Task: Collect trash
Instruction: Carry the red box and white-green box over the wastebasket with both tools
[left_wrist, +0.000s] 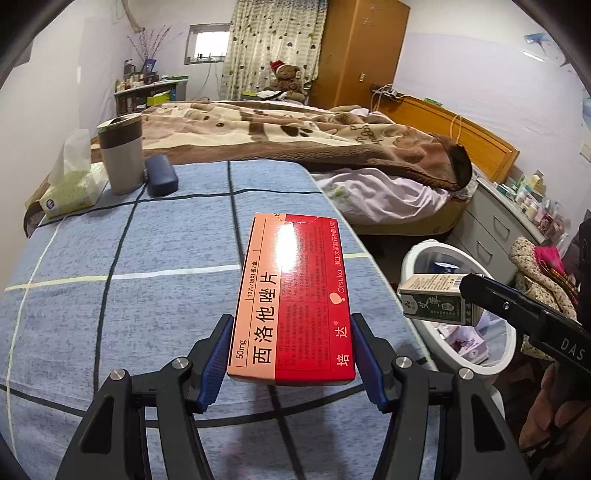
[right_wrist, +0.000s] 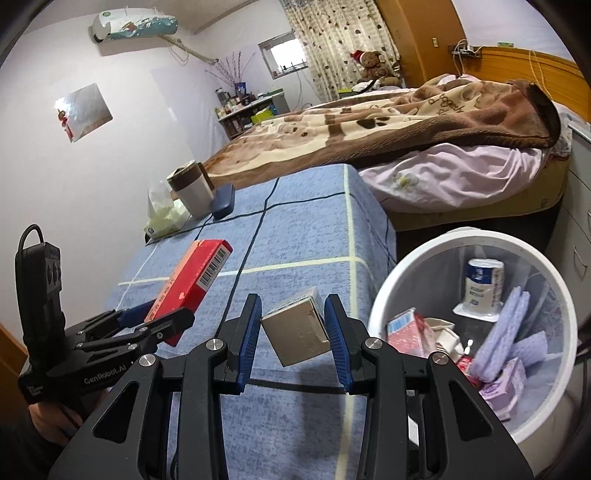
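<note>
1. Left gripper (left_wrist: 291, 360): clamped on red medicine box (left_wrist: 293, 295), held above the blue checked cover (left_wrist: 110, 258).
2. Right gripper (right_wrist: 293, 338): closed on small box (right_wrist: 297, 328), tilted, just beside the white bin (right_wrist: 384, 295).
3. Green label of the small box is seen only in the left view; barcode of the red box only in the right.
4. Bin contents (cartons, purple pads (right_wrist: 517, 332)) are shown clearly only in the right view.

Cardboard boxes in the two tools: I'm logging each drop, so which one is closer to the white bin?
The small green-and-beige carton in the right tool; the red box hangs over the blue cloth.
</note>
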